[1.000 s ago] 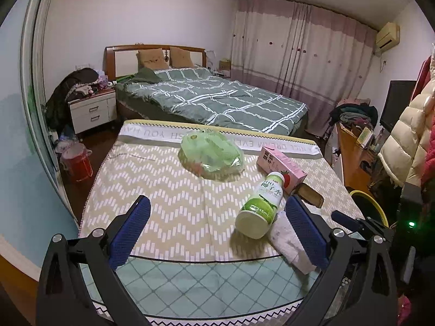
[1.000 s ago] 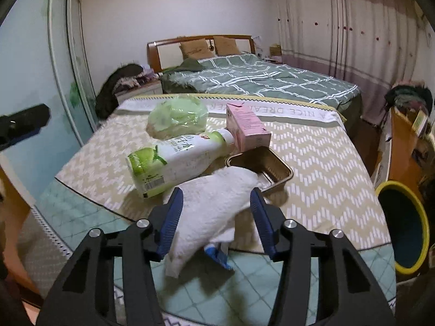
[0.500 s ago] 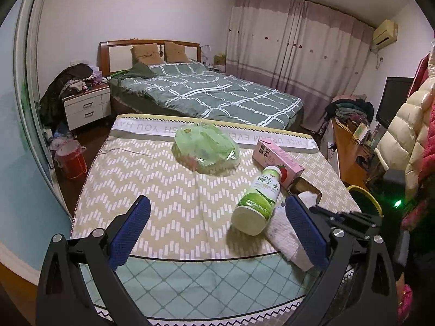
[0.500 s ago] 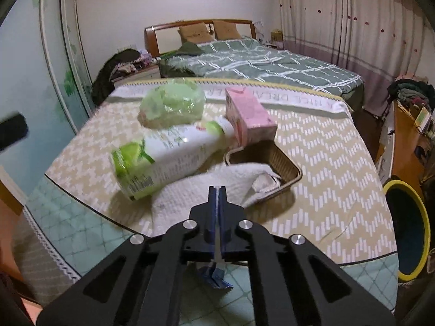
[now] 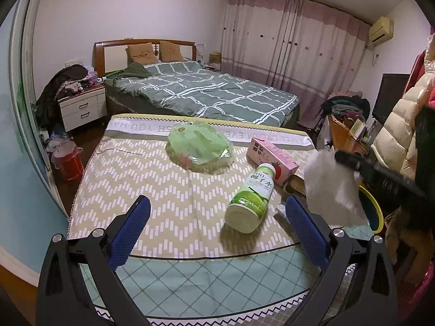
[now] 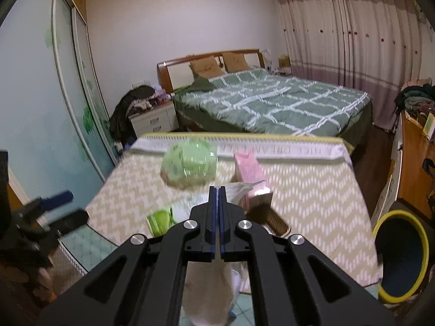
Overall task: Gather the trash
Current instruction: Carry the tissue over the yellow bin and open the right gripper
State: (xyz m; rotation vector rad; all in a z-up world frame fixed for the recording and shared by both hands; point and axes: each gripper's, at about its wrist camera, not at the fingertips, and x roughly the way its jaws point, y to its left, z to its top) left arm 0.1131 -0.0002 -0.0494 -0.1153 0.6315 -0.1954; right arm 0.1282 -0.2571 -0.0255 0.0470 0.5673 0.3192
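A white paper towel [image 5: 331, 190] hangs above the table's right edge, pinched in my right gripper [image 6: 217, 190], which is shut on it. The towel's tail [image 6: 209, 290] droops below the jaws. In the left wrist view the right gripper [image 5: 339, 156] comes in from the right. My left gripper [image 5: 217, 206] stands wide open over the table's near edge, holding nothing. On the zigzag cloth lie a green-labelled bottle [image 5: 250, 201], a green plastic bag [image 5: 199, 146], a pink carton [image 5: 272, 157] and a foil tray [image 5: 295, 184].
A yellow-rimmed bin [image 6: 402, 255] stands on the floor right of the table [image 5: 163, 190]. A bed [image 5: 206, 92] lies beyond, with a nightstand [image 5: 81, 106] and a red bucket [image 5: 69, 163] to the left. A cluttered desk [image 5: 350, 130] and hanging jackets [image 5: 402, 125] crowd the right side.
My right gripper closed on the paper towel and lifted it off the table, uncovering the foil tray. The left gripper stayed open in place.
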